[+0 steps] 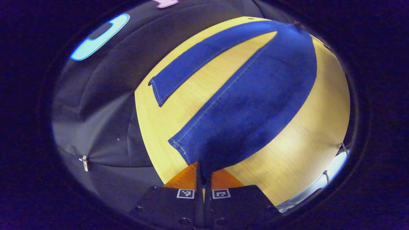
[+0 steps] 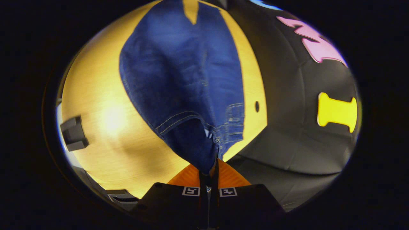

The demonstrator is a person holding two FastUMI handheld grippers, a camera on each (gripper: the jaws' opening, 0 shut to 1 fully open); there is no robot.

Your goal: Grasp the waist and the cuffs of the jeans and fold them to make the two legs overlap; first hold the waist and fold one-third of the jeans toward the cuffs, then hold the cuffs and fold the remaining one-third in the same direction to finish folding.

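1. Left tool (image 1: 203, 174) pinches the near leg's cuff of the jeans (image 1: 252, 105), lifting it.
2. Right tool (image 2: 209, 174) grips the waist, fingers closed.
3. Both legs lie spread apart on the wooden surface (image 1: 306, 159).

Matt stitched denim jeans (image 1: 249, 105) on smooth, seemingly wood-grained table (image 1: 306, 153).

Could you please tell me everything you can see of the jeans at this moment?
The jeans are dark blue denim with pale contrast stitching along seams and hems. They lie spread on the yellow wooden table, legs apart, not yet overlapped. The left tongs pinch the near leg's cuff, lifting it slightly; the far cuff rests flat. In the right gripper view, the right tongs clamp the waist, where a belt loop and pocket stitching show.
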